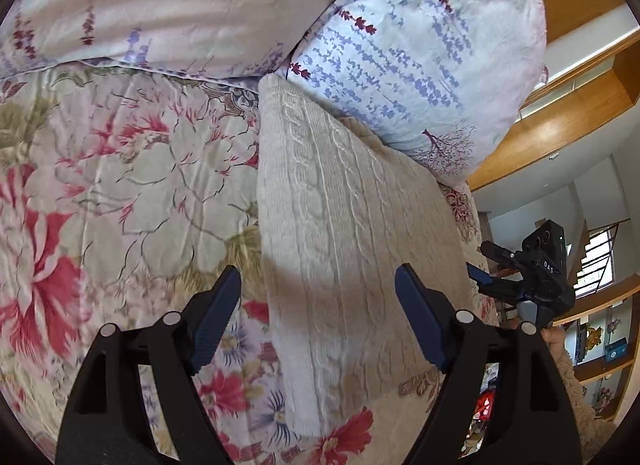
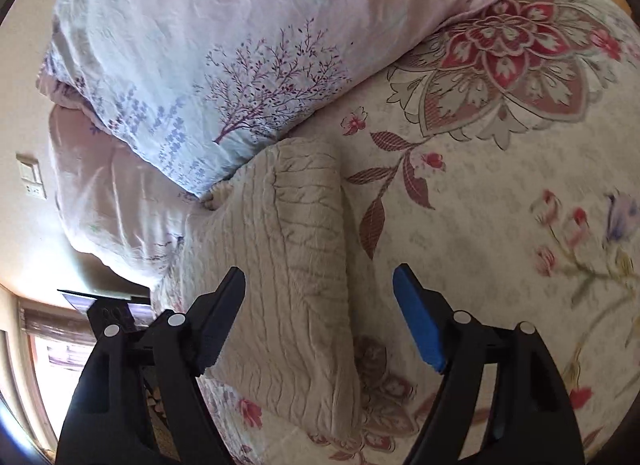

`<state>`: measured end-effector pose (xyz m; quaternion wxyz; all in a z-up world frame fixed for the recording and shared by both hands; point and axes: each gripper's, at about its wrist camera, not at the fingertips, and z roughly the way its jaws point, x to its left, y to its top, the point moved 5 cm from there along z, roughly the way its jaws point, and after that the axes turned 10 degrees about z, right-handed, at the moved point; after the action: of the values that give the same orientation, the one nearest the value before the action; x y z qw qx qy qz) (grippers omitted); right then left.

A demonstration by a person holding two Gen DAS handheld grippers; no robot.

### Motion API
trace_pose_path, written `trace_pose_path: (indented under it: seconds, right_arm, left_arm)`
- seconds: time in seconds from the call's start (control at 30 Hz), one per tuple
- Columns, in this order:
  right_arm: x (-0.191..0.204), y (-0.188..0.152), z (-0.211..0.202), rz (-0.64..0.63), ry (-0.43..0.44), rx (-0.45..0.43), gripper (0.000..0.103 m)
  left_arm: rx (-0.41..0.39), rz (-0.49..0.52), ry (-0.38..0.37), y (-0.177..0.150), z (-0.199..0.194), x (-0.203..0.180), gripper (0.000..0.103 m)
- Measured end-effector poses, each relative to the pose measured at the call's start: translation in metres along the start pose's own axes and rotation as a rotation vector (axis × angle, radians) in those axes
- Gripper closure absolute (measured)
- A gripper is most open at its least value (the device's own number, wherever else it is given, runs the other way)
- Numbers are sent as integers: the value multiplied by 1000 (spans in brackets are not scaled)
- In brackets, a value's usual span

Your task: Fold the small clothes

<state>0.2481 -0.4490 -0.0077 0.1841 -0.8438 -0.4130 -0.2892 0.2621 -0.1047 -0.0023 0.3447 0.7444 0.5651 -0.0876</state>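
Note:
A cream cable-knit garment (image 1: 340, 233) lies folded into a long strip on the floral bedspread (image 1: 120, 185). Its far end touches a pillow. My left gripper (image 1: 318, 285) is open and empty, hovering above the strip's near half. The right wrist view shows the same garment (image 2: 296, 257) from the other side. My right gripper (image 2: 319, 285) is open and empty above the garment's right edge. The right gripper also shows in the left wrist view (image 1: 528, 277), beyond the garment's right side.
Two pillows with lavender and tree prints (image 1: 420, 65) (image 2: 200, 65) lie against the garment's far end. The bedspread (image 2: 500, 205) stretches out to the right. Wooden shelves (image 1: 580, 113) and a window stand past the bed edge.

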Motion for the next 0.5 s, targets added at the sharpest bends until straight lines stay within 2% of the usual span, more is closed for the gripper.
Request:
trace_pose_path:
  seconds: [0.13, 0.23, 0.4, 0.5]
  right_arm:
    - [1, 1, 14, -22, -10, 44, 25]
    - [1, -2, 22, -36, -4, 78, 25]
    - [5, -10, 33, -50, 66, 117, 26]
    - [9, -15, 42, -46, 112, 148, 31]
  left_arm:
    - [42, -7, -6, 8, 15, 2, 24]
    - [59, 29, 18, 12, 25, -4, 24]
    - [83, 86, 41, 16, 38, -16, 21]
    - [97, 92, 40, 18, 48, -17, 20]
